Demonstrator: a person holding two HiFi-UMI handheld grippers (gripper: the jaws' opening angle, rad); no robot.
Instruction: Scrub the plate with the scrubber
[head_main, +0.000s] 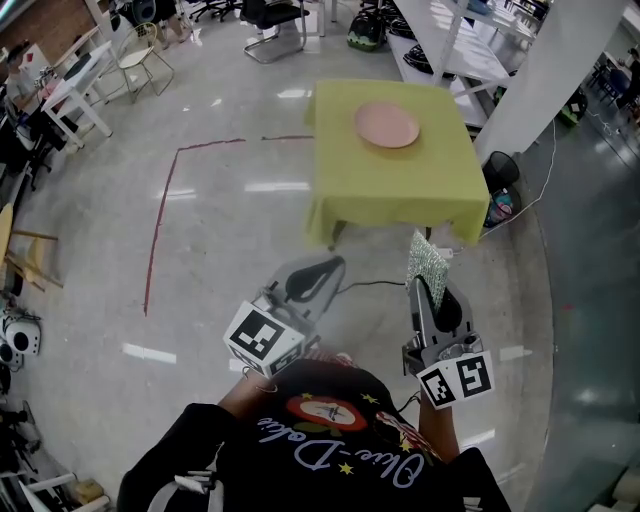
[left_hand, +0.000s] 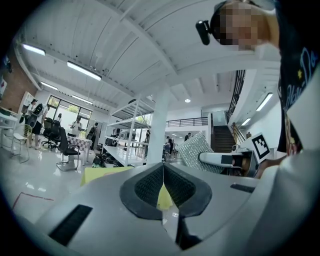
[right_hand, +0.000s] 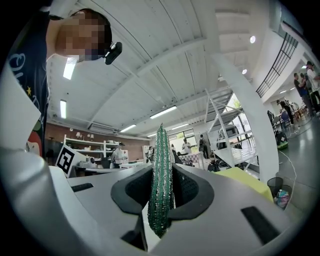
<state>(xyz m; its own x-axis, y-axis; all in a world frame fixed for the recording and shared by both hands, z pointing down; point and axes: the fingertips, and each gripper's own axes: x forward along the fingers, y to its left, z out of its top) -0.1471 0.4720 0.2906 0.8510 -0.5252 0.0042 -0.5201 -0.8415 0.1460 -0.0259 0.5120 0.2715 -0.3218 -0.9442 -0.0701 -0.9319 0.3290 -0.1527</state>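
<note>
A pink plate lies on a small table with a yellow-green cloth, some way ahead of me. My right gripper is shut on a sparkly green scrubber, held upright short of the table's near edge; in the right gripper view the scrubber stands edge-on between the dark pads. My left gripper is held to the left of the right one, also short of the table, shut with nothing between its jaws. The left gripper view shows the scrubber and the cloth.
A white pillar and a dark bin stand right of the table. White shelving is behind it, chairs and tables at far left. Red tape marks the glossy floor. People stand far off.
</note>
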